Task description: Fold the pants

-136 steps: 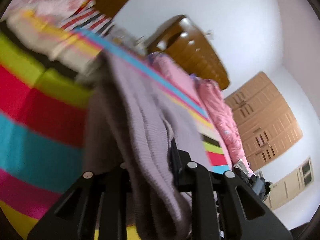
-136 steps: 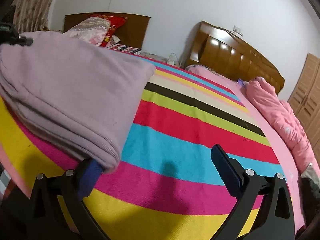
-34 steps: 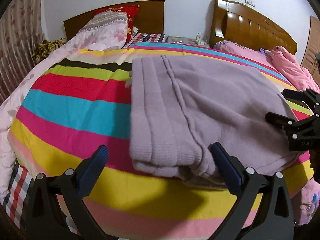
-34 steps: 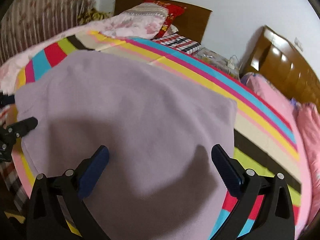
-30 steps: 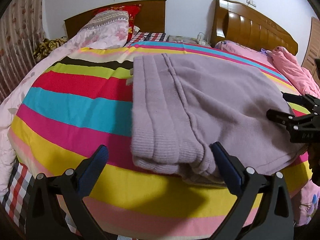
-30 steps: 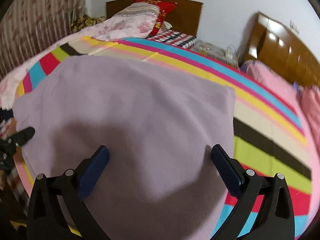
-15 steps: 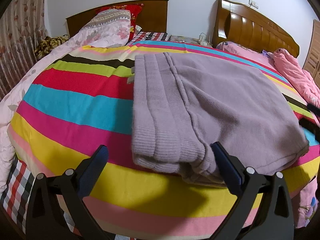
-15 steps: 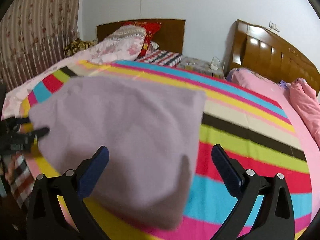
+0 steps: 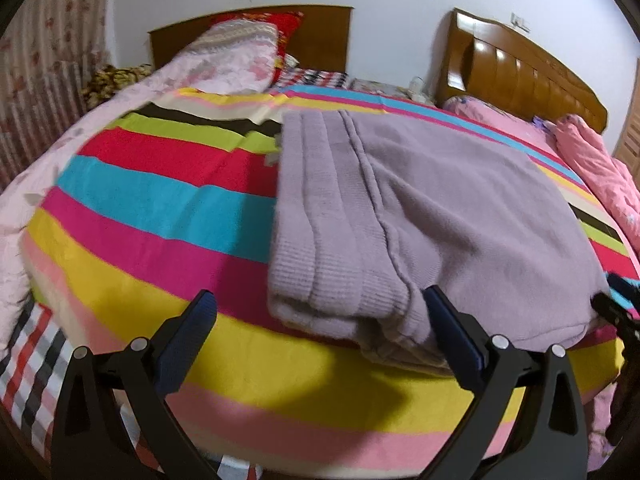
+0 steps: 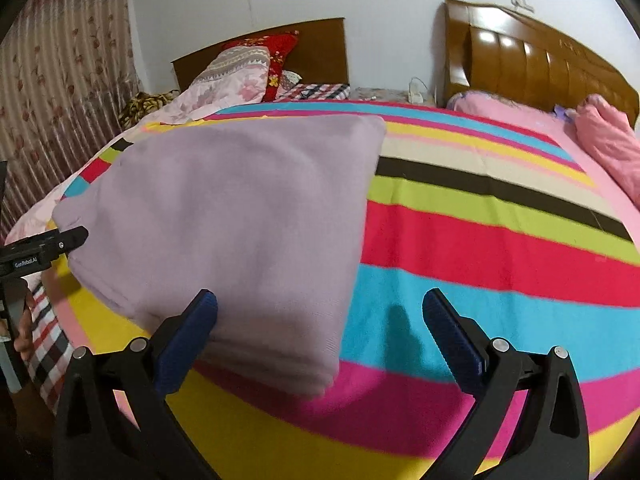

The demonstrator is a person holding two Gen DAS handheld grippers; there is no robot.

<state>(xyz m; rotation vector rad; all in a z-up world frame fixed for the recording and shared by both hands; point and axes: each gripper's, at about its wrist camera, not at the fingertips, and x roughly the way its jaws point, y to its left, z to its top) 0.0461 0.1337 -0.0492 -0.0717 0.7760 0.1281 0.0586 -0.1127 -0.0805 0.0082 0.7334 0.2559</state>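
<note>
The lilac knit pants [image 9: 420,216] lie folded in a flat rectangle on the striped bedspread [image 9: 160,208], ribbed waistband edge toward the left wrist camera. They show in the right wrist view [image 10: 240,216] too, at centre left. My left gripper [image 9: 320,320] is open and empty, just short of the pants' near edge. My right gripper [image 10: 320,320] is open and empty, above the pants' near right corner. The left gripper's tip [image 10: 60,240] shows at the pants' far left corner.
The bedspread [image 10: 500,248] covers a wide bed. A floral quilt and pillows [image 9: 232,56] lie at the head by a wooden headboard [image 9: 320,36]. A pink duvet [image 9: 600,172] lies at the right under a second headboard [image 10: 540,68]. A curtain [image 10: 60,92] hangs at left.
Both grippers have drawn back from the folded pants. The right gripper has swung to the right, so the pants now sit left of its centre. Earlier the left gripper let go of the cloth.
</note>
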